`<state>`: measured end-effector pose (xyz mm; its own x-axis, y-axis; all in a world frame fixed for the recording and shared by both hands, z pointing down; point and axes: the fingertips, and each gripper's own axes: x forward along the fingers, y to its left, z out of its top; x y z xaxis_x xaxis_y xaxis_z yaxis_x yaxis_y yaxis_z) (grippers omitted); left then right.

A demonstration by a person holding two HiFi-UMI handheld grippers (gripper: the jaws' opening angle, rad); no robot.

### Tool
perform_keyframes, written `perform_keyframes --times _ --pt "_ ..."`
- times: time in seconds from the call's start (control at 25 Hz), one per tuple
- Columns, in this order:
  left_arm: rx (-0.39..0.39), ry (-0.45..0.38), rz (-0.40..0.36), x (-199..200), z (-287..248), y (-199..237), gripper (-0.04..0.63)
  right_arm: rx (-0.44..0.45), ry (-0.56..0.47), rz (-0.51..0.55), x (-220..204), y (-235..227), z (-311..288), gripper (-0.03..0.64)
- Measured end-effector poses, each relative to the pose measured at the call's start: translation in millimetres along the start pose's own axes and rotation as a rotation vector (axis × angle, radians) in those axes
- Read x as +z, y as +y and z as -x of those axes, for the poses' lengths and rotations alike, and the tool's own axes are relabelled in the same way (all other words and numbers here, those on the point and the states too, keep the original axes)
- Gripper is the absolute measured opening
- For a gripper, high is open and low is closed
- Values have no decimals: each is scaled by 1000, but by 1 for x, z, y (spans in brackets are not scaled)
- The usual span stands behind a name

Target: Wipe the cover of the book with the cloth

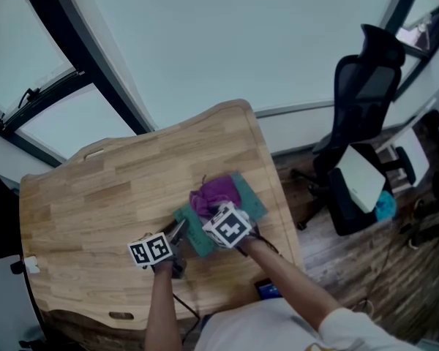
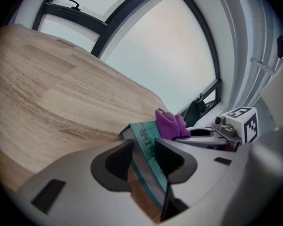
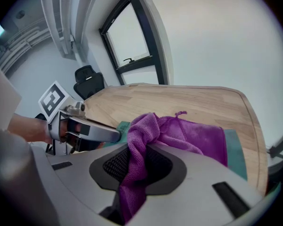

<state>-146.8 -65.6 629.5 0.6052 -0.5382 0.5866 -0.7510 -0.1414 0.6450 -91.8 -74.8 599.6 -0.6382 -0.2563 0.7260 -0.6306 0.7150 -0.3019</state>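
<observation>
A teal-covered book lies on the wooden table, near its right edge. A purple cloth is bunched on the book's cover. My right gripper is shut on the cloth, which runs up between its pads and spreads over the book. My left gripper is clamped on the book's near left corner; in the left gripper view the book's edge sits pinched between the two pads. The cloth shows beyond it, with the right gripper's marker cube behind.
A black office chair stands off the table's right side, with a white object on its seat. Large windows run behind the table. Bare wood stretches left of the book.
</observation>
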Motion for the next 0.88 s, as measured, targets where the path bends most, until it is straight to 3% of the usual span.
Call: perform_keyframes --times 0.16,0.32,0.88 --pt "2 -1 -2 -1 -1 0 152 60 28 56 -6 34 -10 74" --pt "2 -3 -4 0 -1 0 152 50 34 69 -11 43 -14 74" --pt "-6 3 7 1 -3 4 152 147 62 -12 -32 71 -4 74"
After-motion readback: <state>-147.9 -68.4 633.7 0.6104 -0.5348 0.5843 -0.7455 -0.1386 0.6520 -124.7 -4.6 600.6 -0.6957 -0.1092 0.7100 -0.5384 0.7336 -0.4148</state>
